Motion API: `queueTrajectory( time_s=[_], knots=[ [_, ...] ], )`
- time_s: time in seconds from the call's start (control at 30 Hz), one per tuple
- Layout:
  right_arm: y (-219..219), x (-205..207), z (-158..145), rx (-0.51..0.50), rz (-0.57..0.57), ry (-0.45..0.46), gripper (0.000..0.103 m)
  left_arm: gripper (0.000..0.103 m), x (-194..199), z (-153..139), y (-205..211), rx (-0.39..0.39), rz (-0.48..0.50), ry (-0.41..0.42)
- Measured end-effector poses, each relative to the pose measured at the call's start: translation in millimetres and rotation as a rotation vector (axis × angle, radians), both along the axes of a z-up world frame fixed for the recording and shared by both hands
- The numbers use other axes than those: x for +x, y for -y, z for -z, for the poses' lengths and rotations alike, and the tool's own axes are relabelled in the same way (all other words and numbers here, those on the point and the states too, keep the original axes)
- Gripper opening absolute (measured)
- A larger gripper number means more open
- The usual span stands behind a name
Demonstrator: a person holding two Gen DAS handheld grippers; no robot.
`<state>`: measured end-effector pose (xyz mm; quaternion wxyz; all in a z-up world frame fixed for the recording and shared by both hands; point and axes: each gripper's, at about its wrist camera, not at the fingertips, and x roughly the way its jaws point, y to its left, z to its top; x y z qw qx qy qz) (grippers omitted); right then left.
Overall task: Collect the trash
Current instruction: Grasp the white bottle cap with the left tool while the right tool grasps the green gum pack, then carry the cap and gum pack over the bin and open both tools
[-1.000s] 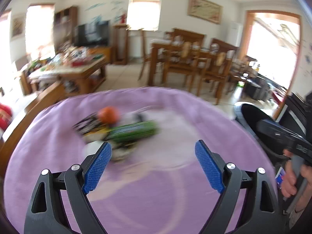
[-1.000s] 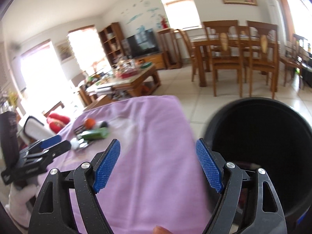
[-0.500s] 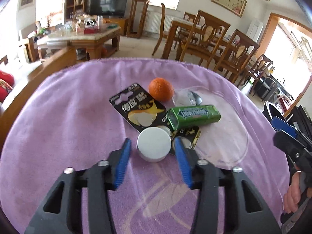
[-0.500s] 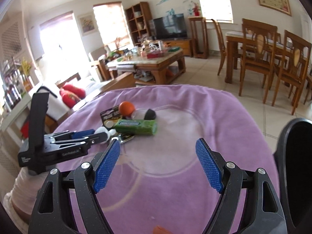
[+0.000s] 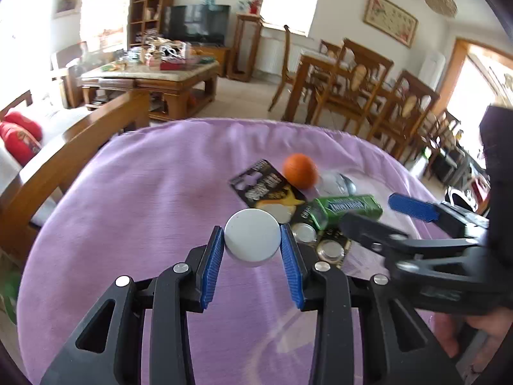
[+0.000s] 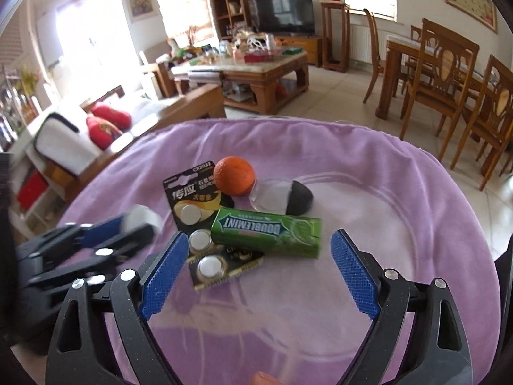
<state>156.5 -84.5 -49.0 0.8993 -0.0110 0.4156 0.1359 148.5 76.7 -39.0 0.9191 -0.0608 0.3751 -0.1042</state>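
White cap between left tool pads

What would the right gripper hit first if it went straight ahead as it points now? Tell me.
Most likely the green Doublemint gum pack. The open right gripper points at the pile, and the pack lies crosswise just beyond its fingertips. The battery blister card sits a little nearer toward the left finger, so depth there is uncertain.

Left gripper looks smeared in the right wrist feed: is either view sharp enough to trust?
Right wrist view: left gripper and its white cap motion-blurred; gum pack sharp. Left wrist view: cap crisp between pads, right gripper blurred. Windows blown out in both.
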Motion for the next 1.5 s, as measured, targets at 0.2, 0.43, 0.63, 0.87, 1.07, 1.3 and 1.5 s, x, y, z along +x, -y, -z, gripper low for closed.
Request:
queueTrajectory(
  time_s=[0.2, 0.43, 0.63, 0.87, 1.07, 1.3, 1.5],
  knots=[
    [-24.3, 15.0, 9.6, -0.105, 0.006, 0.012, 0.089, 0.036, -6.1, -5.7, -12.3, -0.029, -0.038, 0.017],
    [-32.2, 23.8, 16.0, -0.160, 0.025, 0.034, 0.079, 0.036, -6.1, -8.0, -19.2, -0.055, -0.060, 0.023],
    [-9.3, 5.5, 5.1, -0.063, 0.025, 0.035, 0.079, 0.036, -6.5, -9.5, -16.7, -0.049, -0.050, 0.042],
    [40.0, -42.1, -23.7, 0.071, 0.018, 0.098, 0.079, 0.036, -13.8, -18.9, -5.0, -0.040, 0.013, 0.119],
    [97.4, -90.0, -37.9, 0.124, 0.066, 0.153, 0.079, 0.036, -18.5, -23.8, 16.8, -0.044, 0.110, 0.180],
    [175.2, -136.0, -46.7, 0.163, 0.145, 0.196, 0.079, 0.036, -23.5, -27.7, 41.0, -0.099, 0.156, 0.158],
    [251.2, -166.7, -48.6, 0.195, 0.254, 0.227, 0.079, 0.036, -50.0, -46.7, 118.2, -0.129, 0.294, 0.171]
  ],
)
